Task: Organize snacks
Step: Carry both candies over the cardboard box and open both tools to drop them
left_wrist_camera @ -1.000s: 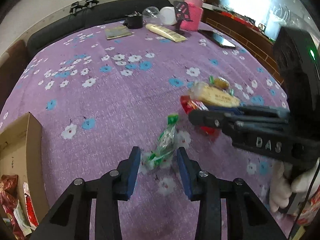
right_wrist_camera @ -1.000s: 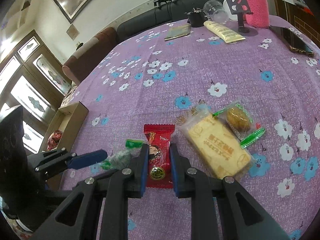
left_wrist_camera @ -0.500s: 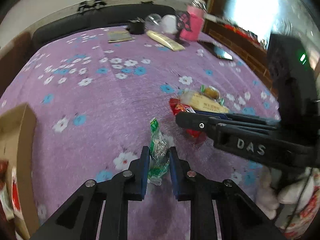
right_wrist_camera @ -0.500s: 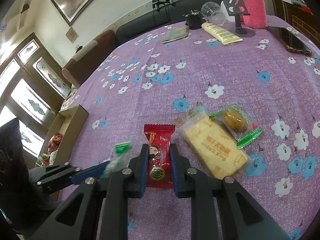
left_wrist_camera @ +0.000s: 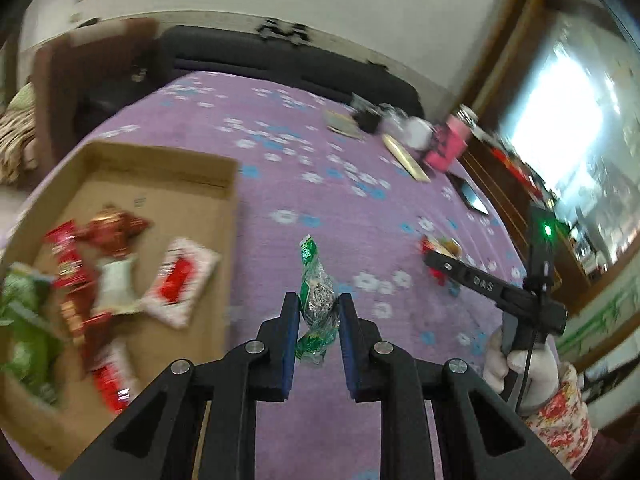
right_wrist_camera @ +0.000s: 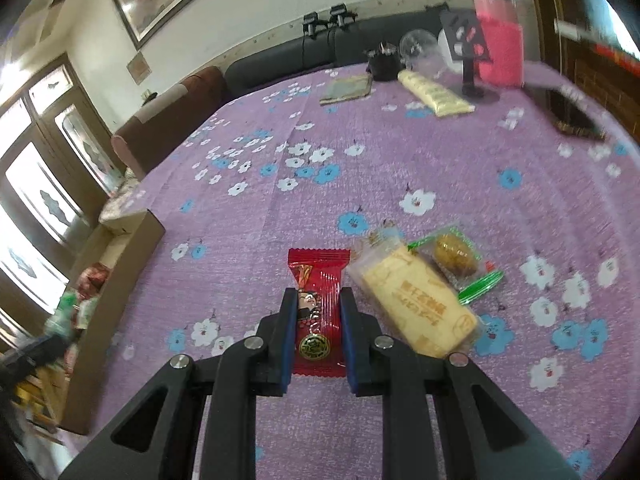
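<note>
My left gripper (left_wrist_camera: 319, 309) is shut on a green and silver snack packet (left_wrist_camera: 316, 288) and holds it above the purple flowered tablecloth, just right of an open cardboard box (left_wrist_camera: 224, 240) with several snack packets inside. My right gripper (right_wrist_camera: 319, 310) is shut on a red snack packet (right_wrist_camera: 318, 280) that lies on the cloth. Beside it lie a long pale biscuit packet (right_wrist_camera: 416, 300) and a small clear packet with a brown snack (right_wrist_camera: 456, 258). The right gripper also shows in the left wrist view (left_wrist_camera: 430, 258), held by a gloved hand.
At the table's far end stand a pink bottle (right_wrist_camera: 498, 40), a black phone stand (right_wrist_camera: 468, 64), a cream tube (right_wrist_camera: 432, 94), a notebook (right_wrist_camera: 346, 89) and a glass (right_wrist_camera: 418, 50). A phone (right_wrist_camera: 570, 116) lies at the right edge. A dark sofa (right_wrist_camera: 280, 64) runs behind.
My left gripper closed on the green packet, lifted it and swung left toward the cardboard box. My right gripper stayed shut on the red packet at the same spot.
</note>
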### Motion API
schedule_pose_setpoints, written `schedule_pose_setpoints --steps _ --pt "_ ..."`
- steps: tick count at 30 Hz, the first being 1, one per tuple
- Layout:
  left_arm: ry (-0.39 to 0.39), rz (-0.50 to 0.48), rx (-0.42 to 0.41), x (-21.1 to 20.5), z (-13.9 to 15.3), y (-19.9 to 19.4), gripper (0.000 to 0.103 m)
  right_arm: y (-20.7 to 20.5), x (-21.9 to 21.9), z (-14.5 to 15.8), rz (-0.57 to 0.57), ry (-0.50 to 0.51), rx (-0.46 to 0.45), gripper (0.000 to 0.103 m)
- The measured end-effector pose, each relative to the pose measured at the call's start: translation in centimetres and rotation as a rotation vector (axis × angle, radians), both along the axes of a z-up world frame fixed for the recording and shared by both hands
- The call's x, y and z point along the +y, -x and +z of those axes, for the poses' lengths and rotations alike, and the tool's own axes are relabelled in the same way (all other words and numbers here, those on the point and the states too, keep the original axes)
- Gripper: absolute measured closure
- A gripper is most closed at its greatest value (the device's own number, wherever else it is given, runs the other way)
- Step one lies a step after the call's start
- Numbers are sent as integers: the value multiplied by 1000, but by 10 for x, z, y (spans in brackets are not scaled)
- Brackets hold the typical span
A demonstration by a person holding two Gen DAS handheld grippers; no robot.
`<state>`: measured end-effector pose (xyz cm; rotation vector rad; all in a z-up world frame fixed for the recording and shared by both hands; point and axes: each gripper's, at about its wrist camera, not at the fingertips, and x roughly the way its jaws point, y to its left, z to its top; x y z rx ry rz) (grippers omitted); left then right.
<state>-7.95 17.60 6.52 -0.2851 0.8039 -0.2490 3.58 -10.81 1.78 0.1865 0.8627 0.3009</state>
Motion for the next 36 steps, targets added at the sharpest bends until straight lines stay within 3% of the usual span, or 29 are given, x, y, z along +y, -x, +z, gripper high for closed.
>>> schedule_pose_setpoints --steps 2,5,12,20,36 --pt "4 36 -4 15 -1 5 84 3 10 2 -6 64 -10 84" --pt "22 72 -15 36 0 17 84 12 20 6 11 74 -8 84" --pt "40 123 -28 59 -4 29 84 38 62 28 115 60 -14 84" --pt "49 184 -23 82 -11 39 83 61 139 58 294 15 -28 84" --pt "35 304 3 131 -35 47 83 76 260 39 486 74 51 84"
